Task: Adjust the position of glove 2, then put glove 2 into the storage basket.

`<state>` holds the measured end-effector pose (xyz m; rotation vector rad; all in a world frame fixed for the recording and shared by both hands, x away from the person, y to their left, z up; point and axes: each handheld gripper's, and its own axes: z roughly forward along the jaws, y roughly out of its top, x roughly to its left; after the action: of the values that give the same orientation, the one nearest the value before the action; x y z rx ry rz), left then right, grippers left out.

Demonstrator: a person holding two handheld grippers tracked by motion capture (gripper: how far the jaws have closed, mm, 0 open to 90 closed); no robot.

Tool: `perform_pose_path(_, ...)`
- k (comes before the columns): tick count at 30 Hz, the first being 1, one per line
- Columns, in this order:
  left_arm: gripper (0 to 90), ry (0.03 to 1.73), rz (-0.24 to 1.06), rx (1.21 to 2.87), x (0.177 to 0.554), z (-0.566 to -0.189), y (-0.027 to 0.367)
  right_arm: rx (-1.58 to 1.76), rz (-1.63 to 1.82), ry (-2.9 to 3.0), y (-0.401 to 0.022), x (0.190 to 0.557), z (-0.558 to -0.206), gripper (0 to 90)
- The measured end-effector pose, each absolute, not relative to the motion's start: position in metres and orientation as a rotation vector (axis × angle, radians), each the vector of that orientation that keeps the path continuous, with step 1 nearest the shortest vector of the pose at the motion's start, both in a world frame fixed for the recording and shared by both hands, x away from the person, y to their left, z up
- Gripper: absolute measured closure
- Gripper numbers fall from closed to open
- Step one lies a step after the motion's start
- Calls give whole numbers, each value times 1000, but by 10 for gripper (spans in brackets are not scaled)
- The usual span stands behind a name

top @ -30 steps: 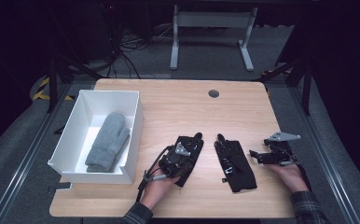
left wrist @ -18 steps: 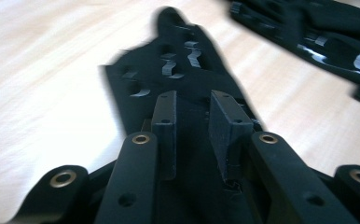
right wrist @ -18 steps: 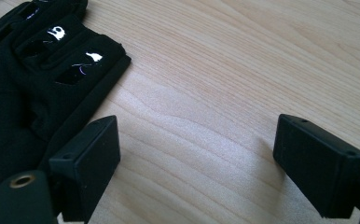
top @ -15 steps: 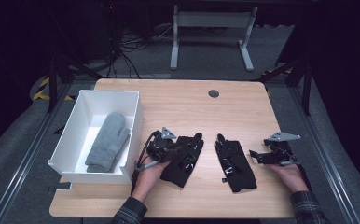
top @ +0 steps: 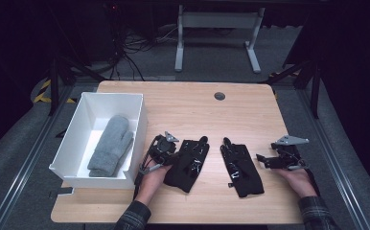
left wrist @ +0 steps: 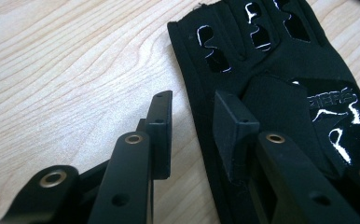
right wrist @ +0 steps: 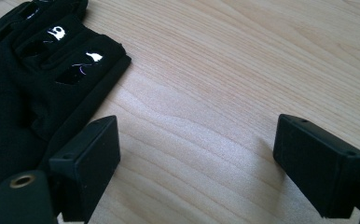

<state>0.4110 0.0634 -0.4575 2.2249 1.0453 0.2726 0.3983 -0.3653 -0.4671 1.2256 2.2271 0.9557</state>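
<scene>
- We hold the left gripper (top: 169,152) over the surface (top: 183,103) at the left edge of the left black glove (top: 188,164), which lies near the front middle of the surface with its finger end pointing toward 12 o'clock.
- In the left gripper view, the left gripper's fingers (left wrist: 162,126) have just been opening and now stand a little apart; one is over bare wood, the other over the glove's (left wrist: 280,79) edge, and the hem runs through the gap, with nothing pinched.
- We hold the right gripper (top: 264,160) low at about 3 o'clock of the right black glove (top: 241,167), just beside it.
- In the right gripper view, its fingers (right wrist: 92,163) are spread wide with bare wood between them; the right black glove (right wrist: 33,79) lies at about 10 o'clock, and one finger sits close to the glove's edge.
- The two black gloves lie side by side, apart, each with white markings on the back.
- A white box (top: 140,120) sits at about 9 o'clock of the left gripper, near it, at the surface's left side.
- A grey mitten (top: 110,146) lies inside the white box, its cuff toward 6 o'clock.
- A round dark grommet (top: 219,96) sits in the surface toward 12 o'clock, well apart from the gloves.
</scene>
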Motion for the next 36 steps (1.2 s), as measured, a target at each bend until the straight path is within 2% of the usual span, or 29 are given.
perform_pose_path(1, 752, 1034, 232, 2230, 411, -457, 64, 1226, 955, 2227, -365, 398, -467, 150)
perform_pose_path(3, 833, 1022, 249, 2234, 410, -457, 60, 1228, 957, 2225, -365, 398, -467, 159)
perform_pose_path(4, 852, 1017, 258, 2245, 409, -457, 59, 1228, 955, 2236, -365, 397, -466, 191)
perform_pose_path(8, 883, 1025, 262, 2242, 409, -456, 58, 1191, 934, 2286, -362, 395, -459, 400)
perform_pose_path(12, 891, 1039, 205, 2213, 411, -456, 62, 1143, 990, 2361, -356, 385, -450, 641)
perform_pose_path(16, 893, 1032, 155, 2160, 410, -451, 64, 1072, 993, 2432, -345, 375, -447, 794)
perform_pose_path(19, 893, 1022, 143, 2126, 408, -446, 66, 1059, 991, 2483, -343, 371, -448, 871)
perform_pose_path(21, 892, 1020, 126, 2100, 407, -444, 68, 1054, 989, 2515, -342, 369, -449, 900)
perform_pose_path(36, 893, 1008, 94, 2005, 409, -432, 71, 957, 1035, 2643, -314, 365, -454, 900)
